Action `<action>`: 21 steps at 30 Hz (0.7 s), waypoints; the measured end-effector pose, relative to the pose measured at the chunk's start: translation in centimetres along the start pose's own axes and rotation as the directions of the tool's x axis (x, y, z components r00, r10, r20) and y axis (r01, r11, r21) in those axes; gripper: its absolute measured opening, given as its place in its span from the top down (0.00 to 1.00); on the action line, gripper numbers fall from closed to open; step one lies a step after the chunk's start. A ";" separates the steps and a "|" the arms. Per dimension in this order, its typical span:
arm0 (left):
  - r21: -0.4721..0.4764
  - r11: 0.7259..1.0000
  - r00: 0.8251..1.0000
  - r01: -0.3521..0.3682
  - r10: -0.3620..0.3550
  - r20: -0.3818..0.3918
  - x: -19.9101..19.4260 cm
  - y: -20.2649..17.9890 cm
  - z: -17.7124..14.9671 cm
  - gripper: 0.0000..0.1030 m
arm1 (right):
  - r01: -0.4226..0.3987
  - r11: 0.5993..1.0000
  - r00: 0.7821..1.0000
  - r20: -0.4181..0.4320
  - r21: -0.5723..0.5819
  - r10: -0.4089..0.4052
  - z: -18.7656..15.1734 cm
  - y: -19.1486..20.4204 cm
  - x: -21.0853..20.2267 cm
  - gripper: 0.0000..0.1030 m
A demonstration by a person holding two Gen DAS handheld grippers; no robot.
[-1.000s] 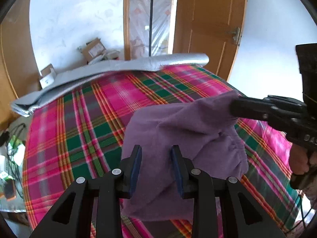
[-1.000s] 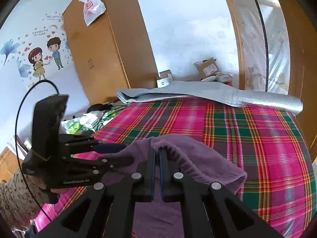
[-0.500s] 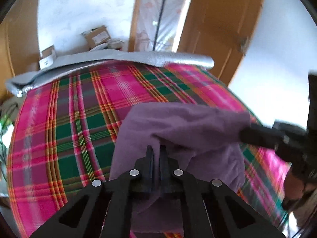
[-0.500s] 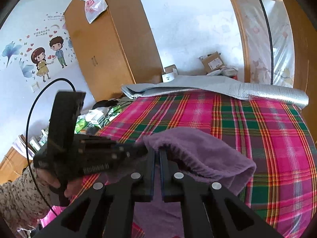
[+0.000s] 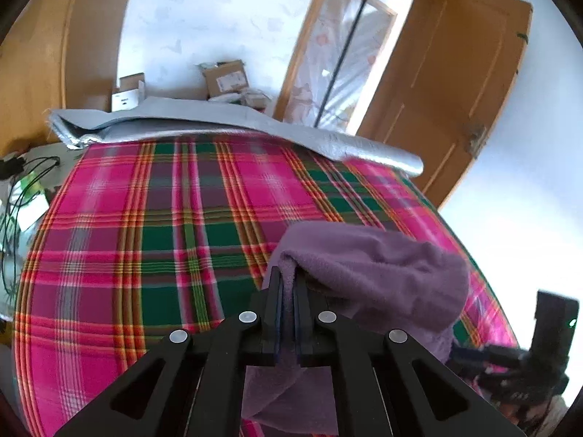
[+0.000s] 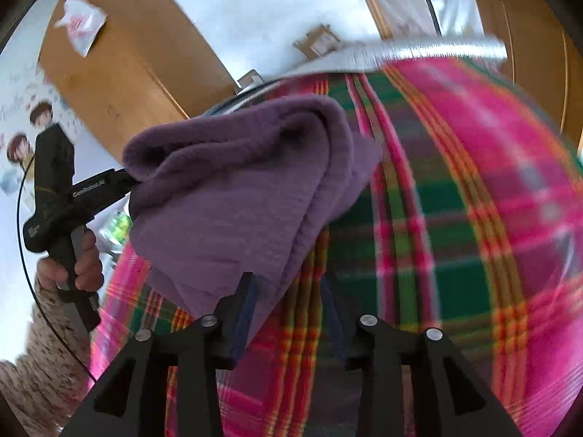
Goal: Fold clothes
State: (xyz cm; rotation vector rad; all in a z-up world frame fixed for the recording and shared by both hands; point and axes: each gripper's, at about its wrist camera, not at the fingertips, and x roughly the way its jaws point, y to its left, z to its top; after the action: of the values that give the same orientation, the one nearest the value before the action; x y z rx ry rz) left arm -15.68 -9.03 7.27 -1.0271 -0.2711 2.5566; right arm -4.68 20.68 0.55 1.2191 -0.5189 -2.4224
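A purple fleece garment [image 5: 375, 273] hangs bunched above the pink and green plaid bed cover [image 5: 153, 240]. My left gripper [image 5: 288, 284] is shut on an edge of the garment and holds it up. In the right wrist view the garment [image 6: 233, 189] drapes down from the left gripper [image 6: 127, 182], which pinches its upper left corner. My right gripper [image 6: 288, 287] is open, and the garment's lower edge hangs by its left finger without being pinched. In the left wrist view the right gripper [image 5: 510, 360] shows low at the right, blurred.
A folded silver mat [image 5: 226, 127] lies along the far edge of the bed. Cardboard boxes [image 5: 226, 78] stand behind it by the wall. A wooden door [image 5: 452, 83] stands open at the right and a wardrobe [image 6: 120, 58] at the left. Cables and clutter [image 5: 22, 196] lie beside the bed.
My left gripper shut on the garment and lifted it. My right gripper let go of the garment, opened, and swung quickly down and away; its view is blurred.
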 end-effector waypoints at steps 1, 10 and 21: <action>-0.011 1.000 1.000 -0.003 0.003 0.001 0.0 0.2 0.1 0.95 | -0.024 1.000 1.000 -0.007 0.002 0.024 0.0 0.1 0.4 0.55; -0.072 0.996 0.999 -0.050 0.051 0.012 -1.0 2.0 -0.2 0.95 | -0.107 0.994 0.993 -0.041 0.008 0.108 0.4 1.7 3.4 0.63; -0.122 0.991 0.996 -0.059 0.066 0.055 -3.8 2.3 -1.0 0.96 | -0.070 0.991 0.993 0.086 -0.111 0.079 2.1 3.7 -0.9 0.83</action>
State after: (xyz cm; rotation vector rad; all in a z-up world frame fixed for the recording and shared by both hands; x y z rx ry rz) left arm -13.04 -12.60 8.21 -1.0185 -0.4201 2.6580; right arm -5.25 18.26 4.10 1.0321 -0.4455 -2.4170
